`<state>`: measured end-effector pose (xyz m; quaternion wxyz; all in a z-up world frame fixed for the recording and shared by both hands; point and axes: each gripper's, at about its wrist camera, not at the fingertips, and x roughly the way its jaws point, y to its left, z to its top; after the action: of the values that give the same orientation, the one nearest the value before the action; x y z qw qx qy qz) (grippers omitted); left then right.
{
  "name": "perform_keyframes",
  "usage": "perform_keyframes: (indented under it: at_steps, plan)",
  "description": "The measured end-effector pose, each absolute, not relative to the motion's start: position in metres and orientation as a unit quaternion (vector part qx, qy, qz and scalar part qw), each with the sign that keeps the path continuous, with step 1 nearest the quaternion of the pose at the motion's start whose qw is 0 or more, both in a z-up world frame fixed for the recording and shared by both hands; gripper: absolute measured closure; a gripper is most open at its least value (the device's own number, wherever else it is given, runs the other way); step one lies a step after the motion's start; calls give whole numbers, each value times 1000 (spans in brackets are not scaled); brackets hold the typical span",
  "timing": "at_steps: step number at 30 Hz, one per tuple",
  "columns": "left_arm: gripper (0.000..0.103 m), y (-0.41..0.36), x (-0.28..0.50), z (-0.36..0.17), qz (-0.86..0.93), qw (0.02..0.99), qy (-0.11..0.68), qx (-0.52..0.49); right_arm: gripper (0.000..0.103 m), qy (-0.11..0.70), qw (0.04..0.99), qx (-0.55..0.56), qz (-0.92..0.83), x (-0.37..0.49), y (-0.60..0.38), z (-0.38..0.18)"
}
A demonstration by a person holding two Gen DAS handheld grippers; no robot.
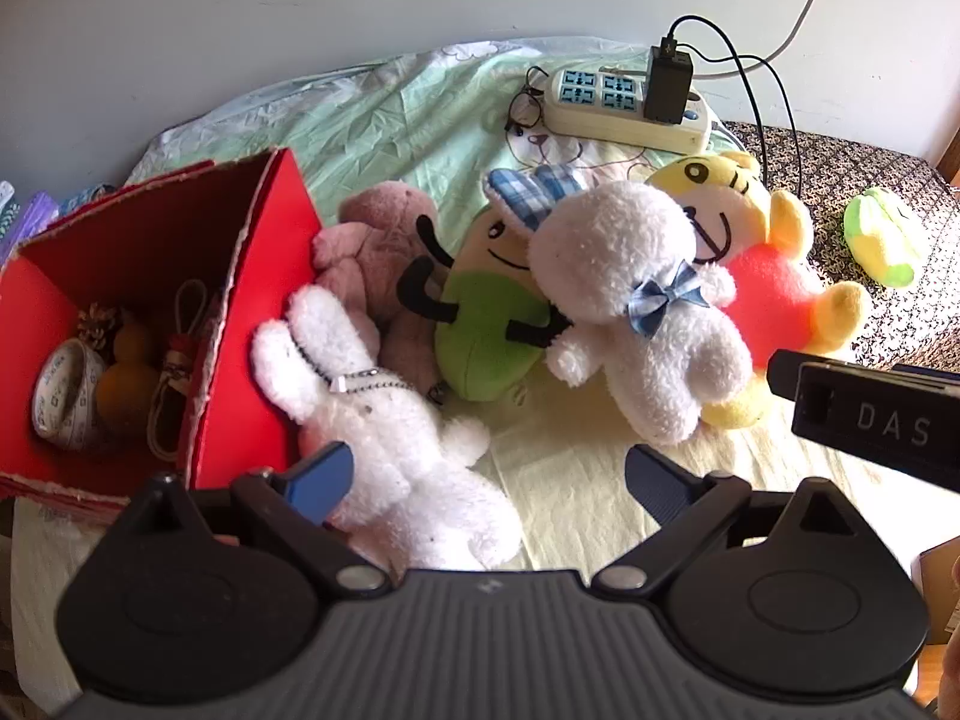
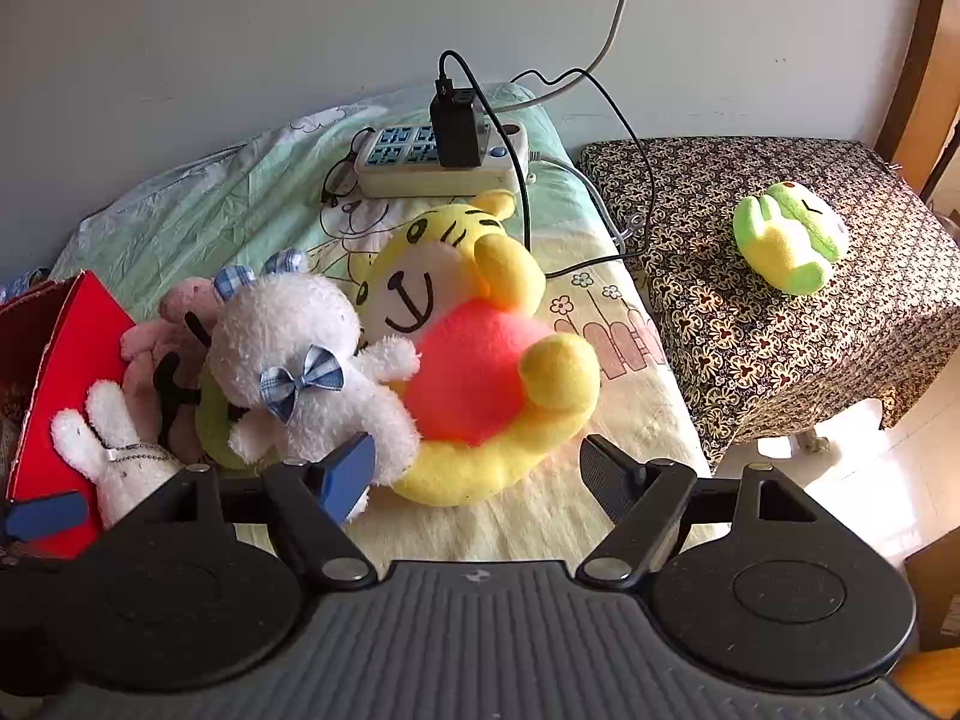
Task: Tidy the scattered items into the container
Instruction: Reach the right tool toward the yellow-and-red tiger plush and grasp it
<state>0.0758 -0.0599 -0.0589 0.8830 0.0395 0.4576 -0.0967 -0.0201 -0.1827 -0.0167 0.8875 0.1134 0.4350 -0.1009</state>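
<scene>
Both tongs gape, grasping nothing — the left gripper [image 1: 486, 480] over the white rabbit [image 1: 396, 438] beside the red box [image 1: 252, 324], the right gripper [image 2: 480, 468] by the yellow tiger [image 2: 480, 360].

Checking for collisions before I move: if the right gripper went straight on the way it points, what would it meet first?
Probably the yellow tiger plush, lying just ahead between the open right gripper fingers; the white bunny sits close by its left finger. Depth is uncertain.

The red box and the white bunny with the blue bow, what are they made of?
The red box looks like cardboard: matte red faces, with pale, ragged, torn edges along the top. The white bunny looks like soft plush fabric, probably synthetic fleece: its surface is fuzzy and tufted. Its bow seems to be checked woven cloth.
</scene>
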Motion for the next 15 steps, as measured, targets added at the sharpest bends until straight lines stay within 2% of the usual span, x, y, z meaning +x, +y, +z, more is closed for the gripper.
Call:
perform_keyframes:
  at_steps: [4,6,11,15]
  plan:
    - [8,-61,85,-53,-120,888,442,37,28,417,894,128,-97,-11,-199,-9]
    - [13,-64,88,-50,-136,889,436,36,29,412,897,134,-91,-5,-208,-9]
    - [19,-75,93,-51,-180,884,429,37,50,412,894,161,-71,9,-226,-12]
    - [25,-77,94,-61,-211,867,452,19,50,405,895,170,-76,17,-242,-19]
